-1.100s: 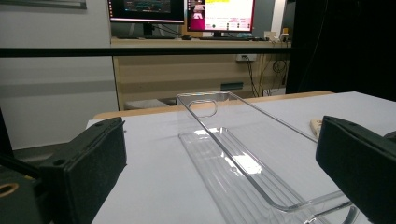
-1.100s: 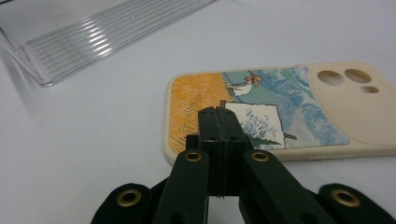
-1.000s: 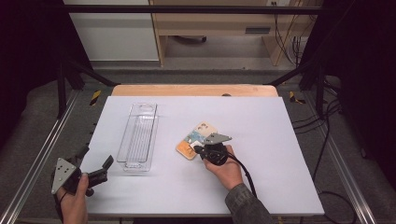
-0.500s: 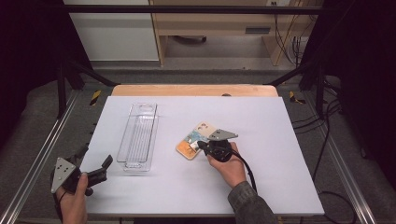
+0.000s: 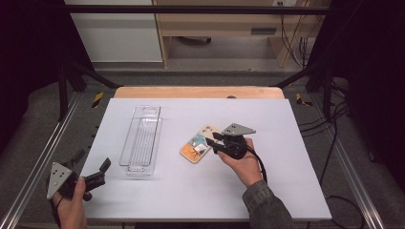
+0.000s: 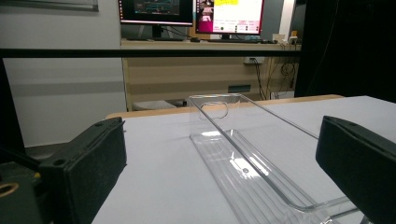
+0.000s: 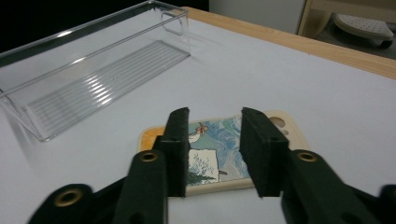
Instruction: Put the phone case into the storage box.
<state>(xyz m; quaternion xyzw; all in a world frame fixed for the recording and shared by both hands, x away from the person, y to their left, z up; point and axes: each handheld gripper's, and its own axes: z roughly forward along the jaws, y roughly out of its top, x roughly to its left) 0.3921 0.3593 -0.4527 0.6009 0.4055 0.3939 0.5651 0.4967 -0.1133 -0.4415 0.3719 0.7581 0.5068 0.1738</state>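
A phone case [image 5: 197, 145] with a blue and orange picture lies flat on the white table, right of centre. My right gripper [image 5: 216, 143] hovers at its right end and points left over it. Its jaws have just been opening. In the right gripper view the right gripper [image 7: 215, 115] stands open, and the phone case [image 7: 215, 156] lies on the table below the gap, untouched by the pads. My left gripper [image 5: 92, 161] rests at the table's front left corner, open and empty. The left gripper [image 6: 223, 126] faces the near end of a clear plastic tray [image 6: 243, 161].
The clear tray [image 5: 142, 138] is long, narrow and empty, and lies left of centre with its length running away from me; it also shows as the clear tray [image 7: 93, 84]. The white table top [image 5: 272, 119] ends at a wooden strip [image 5: 198, 92] at the back.
The right gripper has lifted and drawn back a little to the right, and its jaws have gone from shut to open. The phone case and the left gripper have stayed put.
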